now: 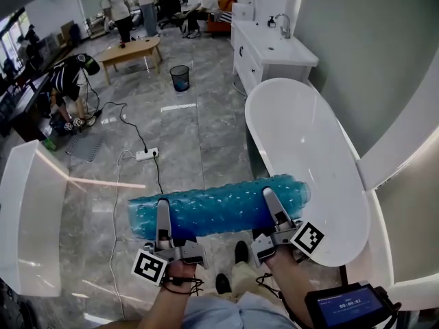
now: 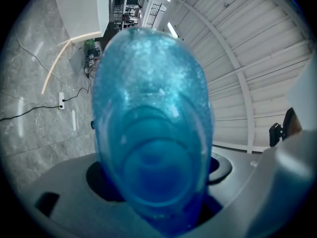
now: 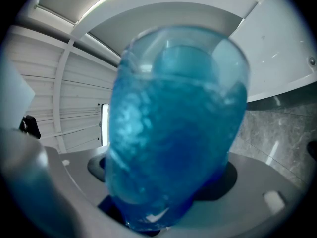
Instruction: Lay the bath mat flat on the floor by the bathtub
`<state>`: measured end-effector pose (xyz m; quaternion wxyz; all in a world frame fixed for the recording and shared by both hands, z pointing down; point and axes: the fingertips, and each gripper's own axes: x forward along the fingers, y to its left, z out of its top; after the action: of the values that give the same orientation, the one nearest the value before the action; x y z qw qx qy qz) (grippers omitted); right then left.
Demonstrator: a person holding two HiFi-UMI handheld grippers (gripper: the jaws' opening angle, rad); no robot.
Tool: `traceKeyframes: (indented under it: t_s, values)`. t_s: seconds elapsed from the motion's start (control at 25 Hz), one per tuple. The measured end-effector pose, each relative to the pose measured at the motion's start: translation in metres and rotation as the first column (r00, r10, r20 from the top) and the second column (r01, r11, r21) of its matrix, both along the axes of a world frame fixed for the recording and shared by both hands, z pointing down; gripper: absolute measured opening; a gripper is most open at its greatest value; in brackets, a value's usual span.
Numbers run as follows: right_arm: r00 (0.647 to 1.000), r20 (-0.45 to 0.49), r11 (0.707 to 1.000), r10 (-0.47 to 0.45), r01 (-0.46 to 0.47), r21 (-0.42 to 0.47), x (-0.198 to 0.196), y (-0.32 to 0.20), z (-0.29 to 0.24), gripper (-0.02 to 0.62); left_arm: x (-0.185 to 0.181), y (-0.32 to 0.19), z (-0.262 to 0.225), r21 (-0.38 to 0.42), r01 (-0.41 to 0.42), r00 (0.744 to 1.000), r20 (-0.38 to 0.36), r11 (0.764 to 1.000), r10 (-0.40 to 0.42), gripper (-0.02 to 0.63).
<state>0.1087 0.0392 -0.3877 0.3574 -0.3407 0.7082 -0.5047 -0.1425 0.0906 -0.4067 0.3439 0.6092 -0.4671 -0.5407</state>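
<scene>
Nearest, at bottom centre, the left hand-held gripper (image 1: 163, 211) and right hand-held gripper (image 1: 272, 203) each pinch the rolled blue bath mat (image 1: 219, 205), held level above the marble floor (image 1: 185, 149), its right end overlapping the white bathtub (image 1: 302, 142).

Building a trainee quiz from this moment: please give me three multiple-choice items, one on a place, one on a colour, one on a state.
1. In the head view, the bathtub lies on which side? A left; B right; C not visible.
2. The bath mat is: A blue; B red; C white.
3. The bath mat is: A spread flat; B draped over the bathtub; C rolled up, gripped by the left gripper and right gripper.
Answers: 1 B, the tub fills the right side; 2 A, blue in all views; 3 C, the roll spans both grippers.
</scene>
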Motion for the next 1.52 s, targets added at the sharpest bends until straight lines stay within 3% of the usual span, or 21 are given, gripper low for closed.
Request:
traceKeyframes:
  t_s: [0.4, 0.92, 1.28, 1.52]
  values:
    - [1.0, 0.009, 0.999, -0.02, 0.02, -0.031, -0.018, -0.099, 0.047, 0.403, -0.016, -0.096, 0.045, -0.033, 0.014, 1.0, 0.003, 0.999, -0.014, 0.373]
    - [0.997, -0.007, 0.991, -0.082, 0.08, -0.107, -0.037, -0.306, 0.082, 0.397, -0.033, -0.292, 0.079, -0.1, 0.063, 0.998, 0.002, 0.993, -0.063, 0.373]
    - [0.988, 0.02, 0.985, -0.152, 0.153, -0.083, -0.07, -0.388, 0.056, 0.397, -0.059, -0.356, 0.046, -0.079, 0.131, 0.991, 0.021, 0.988, -0.13, 0.373]
    - [0.984, 0.003, 0.983, -0.175, 0.175, -0.049, -0.108, -0.441, 0.072, 0.397, -0.097, -0.404, 0.063, -0.048, 0.149, 0.989, 0.019, 0.988, -0.148, 0.374]
